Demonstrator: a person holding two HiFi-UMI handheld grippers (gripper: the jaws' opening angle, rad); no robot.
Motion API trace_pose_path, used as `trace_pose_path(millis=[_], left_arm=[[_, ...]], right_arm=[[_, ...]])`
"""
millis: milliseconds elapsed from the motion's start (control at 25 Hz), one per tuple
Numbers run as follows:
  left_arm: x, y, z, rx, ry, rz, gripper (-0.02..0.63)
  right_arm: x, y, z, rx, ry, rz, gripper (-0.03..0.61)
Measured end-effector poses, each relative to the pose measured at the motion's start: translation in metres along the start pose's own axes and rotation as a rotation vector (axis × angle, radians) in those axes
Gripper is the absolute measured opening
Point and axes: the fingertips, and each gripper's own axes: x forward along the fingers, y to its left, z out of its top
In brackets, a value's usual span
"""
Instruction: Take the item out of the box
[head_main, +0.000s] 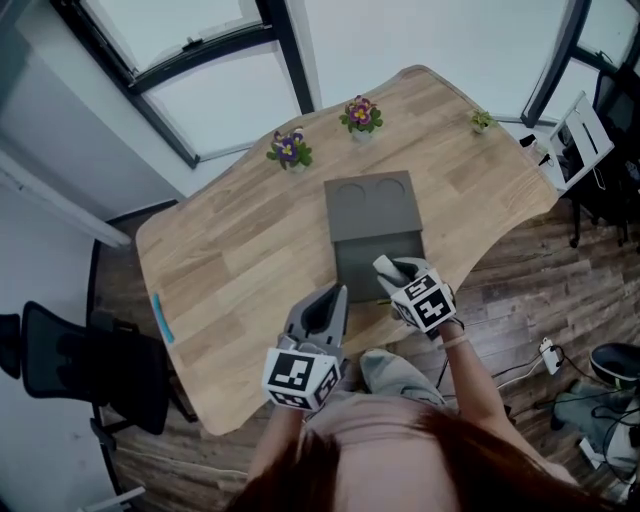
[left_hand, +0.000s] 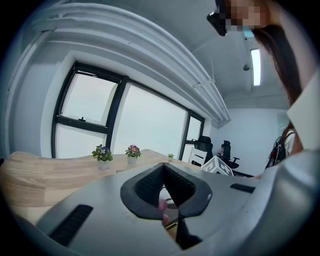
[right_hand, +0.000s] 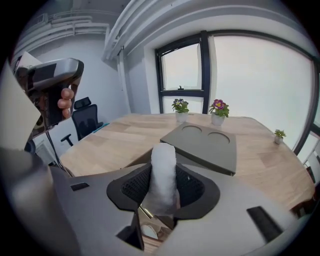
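The grey box (head_main: 378, 268) stands open at the near edge of the wooden table (head_main: 240, 260). Its lid (head_main: 372, 205), with two round recesses, lies flat behind it. My right gripper (head_main: 388, 268) hangs over the box, tilted downward. In the right gripper view the right gripper (right_hand: 163, 171) is shut on a white wrapped item (right_hand: 162, 180) that stands up between the pads. The lid (right_hand: 206, 145) lies beyond it. My left gripper (head_main: 337, 295) hovers beside the box's near left corner. In the left gripper view the left gripper (left_hand: 164, 166) has its jaws together with nothing in them.
Two potted flowers (head_main: 289, 150) (head_main: 360, 116) and a small green plant (head_main: 482, 121) stand along the table's far edge. A blue pen-like thing (head_main: 161, 318) lies at the left edge. A black office chair (head_main: 80, 365) stands to the left on the floor.
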Motion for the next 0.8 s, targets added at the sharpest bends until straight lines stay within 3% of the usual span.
trace_pose_path(millis=[800], left_arm=[[-0.051, -0.036, 0.008, 0.071, -0.055, -0.09, 0.002]], right_arm=[[-0.094, 0.034, 0.032, 0.123, -0.304, -0.127, 0.14]])
